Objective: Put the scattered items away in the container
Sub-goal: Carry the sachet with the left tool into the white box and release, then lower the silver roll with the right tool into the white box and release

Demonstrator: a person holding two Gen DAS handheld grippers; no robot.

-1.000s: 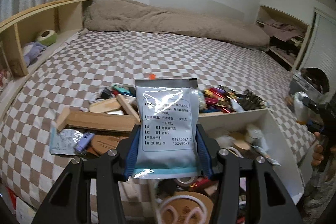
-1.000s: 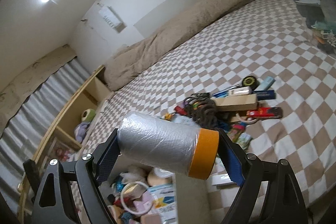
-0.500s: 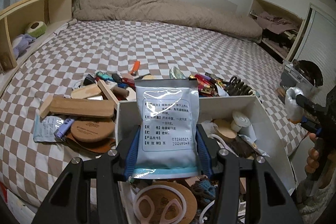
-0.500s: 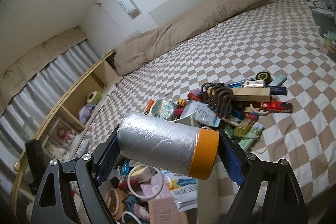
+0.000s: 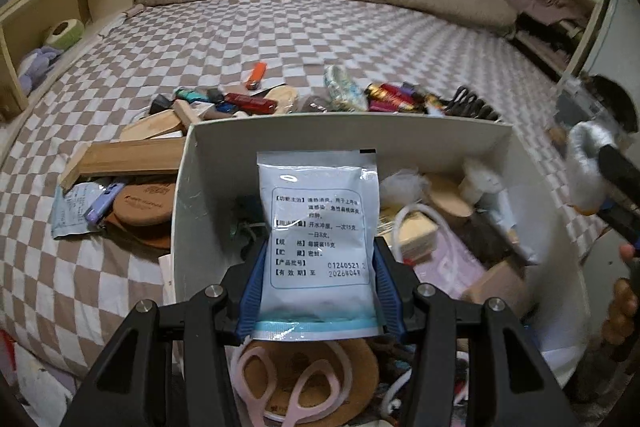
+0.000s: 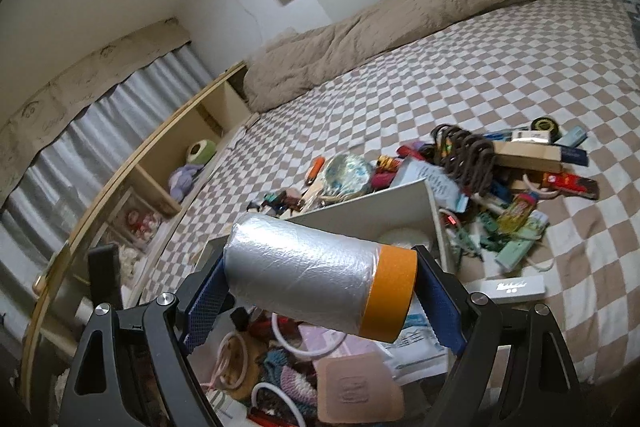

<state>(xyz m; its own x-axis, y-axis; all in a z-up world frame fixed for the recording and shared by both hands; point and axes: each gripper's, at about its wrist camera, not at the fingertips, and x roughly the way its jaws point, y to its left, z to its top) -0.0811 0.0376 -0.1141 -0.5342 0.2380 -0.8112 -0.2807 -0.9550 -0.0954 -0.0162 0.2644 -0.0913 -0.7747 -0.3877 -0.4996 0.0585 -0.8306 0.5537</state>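
With the sachet (image 5: 318,247) clamped in the left gripper (image 5: 318,291) over the box (image 5: 182,187) and the roll (image 6: 320,277) (probably masking film) pinched endwise in the right gripper (image 6: 322,291), each was best lowered before release.

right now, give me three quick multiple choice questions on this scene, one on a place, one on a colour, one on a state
1. Where is the orange lighter?
A. inside the white box
B. on the checkered bedspread beyond the white box
C. on the wooden shelf

2. What colour is the band at one end of the silver roll?
A. green
B. blue
C. orange

3. What is the left hand-held gripper doing?
A. gripping a printed sachet
B. open with nothing in it
C. gripping scissors

Answers: 1 B, it lies on the bedspread past the white box. 2 C, an orange band rings that end. 3 A, the sachet sits between its pads.
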